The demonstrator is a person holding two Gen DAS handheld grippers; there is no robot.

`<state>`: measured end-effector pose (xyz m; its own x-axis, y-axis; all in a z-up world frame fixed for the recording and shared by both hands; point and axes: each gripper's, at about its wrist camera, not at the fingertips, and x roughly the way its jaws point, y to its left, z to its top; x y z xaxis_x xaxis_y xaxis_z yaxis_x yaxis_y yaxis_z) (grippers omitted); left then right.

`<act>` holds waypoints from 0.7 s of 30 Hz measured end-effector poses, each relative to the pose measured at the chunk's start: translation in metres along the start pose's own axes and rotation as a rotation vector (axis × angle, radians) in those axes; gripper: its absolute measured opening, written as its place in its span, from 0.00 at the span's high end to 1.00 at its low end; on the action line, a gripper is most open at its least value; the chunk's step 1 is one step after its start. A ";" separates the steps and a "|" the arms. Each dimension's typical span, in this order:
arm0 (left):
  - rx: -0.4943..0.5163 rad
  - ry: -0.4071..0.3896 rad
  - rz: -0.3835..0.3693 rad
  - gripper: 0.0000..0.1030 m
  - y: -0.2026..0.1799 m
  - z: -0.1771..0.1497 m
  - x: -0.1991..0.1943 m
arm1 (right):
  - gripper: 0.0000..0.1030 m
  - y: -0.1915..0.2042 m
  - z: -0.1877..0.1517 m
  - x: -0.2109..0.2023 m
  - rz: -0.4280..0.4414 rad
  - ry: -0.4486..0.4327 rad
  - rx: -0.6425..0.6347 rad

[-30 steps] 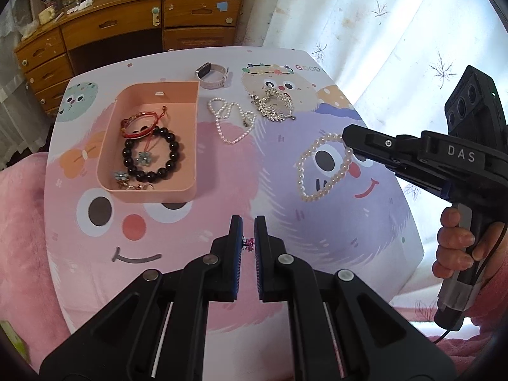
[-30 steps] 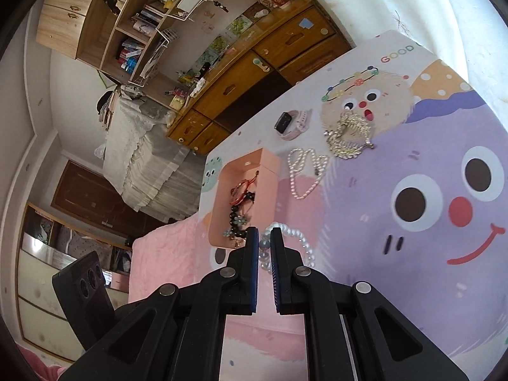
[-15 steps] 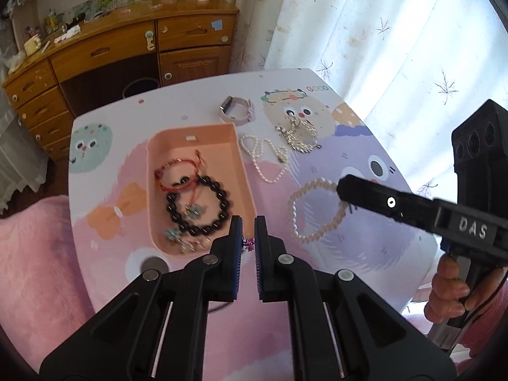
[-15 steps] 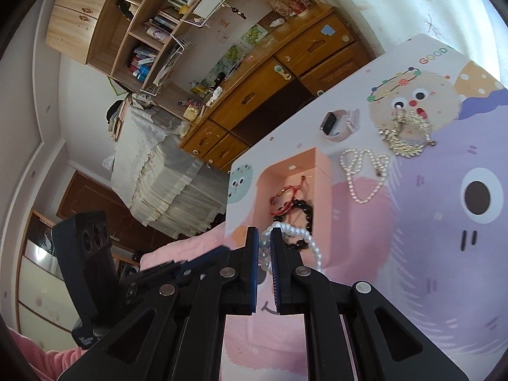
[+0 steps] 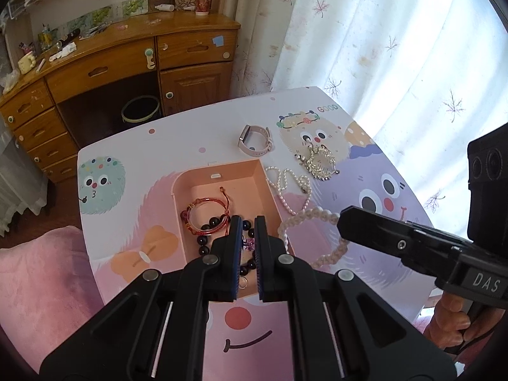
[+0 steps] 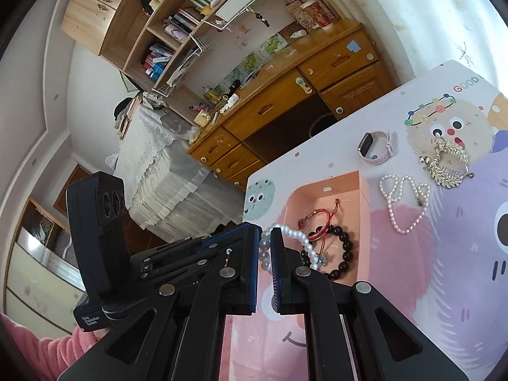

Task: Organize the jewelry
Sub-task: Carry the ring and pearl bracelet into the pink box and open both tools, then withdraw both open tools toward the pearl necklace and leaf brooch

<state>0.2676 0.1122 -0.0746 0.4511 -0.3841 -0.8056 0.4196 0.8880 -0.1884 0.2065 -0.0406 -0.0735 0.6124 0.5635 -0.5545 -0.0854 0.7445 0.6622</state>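
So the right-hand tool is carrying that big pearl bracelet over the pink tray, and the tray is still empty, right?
Not empty. The pink tray already holds a red cord bracelet and a black bead bracelet, as the left wrist view shows. The rest is right: the right gripper carries the pearl bracelet over it.

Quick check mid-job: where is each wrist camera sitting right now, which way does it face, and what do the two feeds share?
Left wrist: above the table's near edge, looking down over the pink tray toward the wooden desk; shows left gripper pinching a small purple charm, plus right gripper and right hand.
Right wrist: tilted, beside the tray, facing desk and bookshelf; shows right gripper holding the pearl bracelet, left gripper body alongside.
Shared: tray, bracelet, watch, thin pearl necklace.
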 end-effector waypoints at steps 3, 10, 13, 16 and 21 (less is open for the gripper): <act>-0.033 0.017 0.009 0.94 0.005 0.001 0.005 | 0.90 -0.009 0.001 0.004 -0.029 0.021 0.029; -0.067 0.073 0.031 0.61 0.008 -0.002 0.010 | 0.64 -0.028 -0.003 -0.008 -0.066 -0.002 0.083; -0.067 0.050 0.018 0.47 0.006 -0.005 0.003 | 0.64 -0.035 -0.006 -0.019 -0.100 -0.006 0.090; -0.070 0.064 0.016 0.47 0.002 -0.008 0.001 | 0.64 -0.044 -0.010 -0.029 -0.135 -0.007 0.101; -0.101 0.114 0.007 0.47 -0.006 -0.030 0.007 | 0.45 -0.057 -0.027 -0.046 -0.215 0.008 0.118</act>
<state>0.2444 0.1114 -0.0959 0.3592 -0.3516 -0.8645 0.3323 0.9138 -0.2336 0.1618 -0.0996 -0.0994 0.6006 0.3998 -0.6924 0.1391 0.8005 0.5829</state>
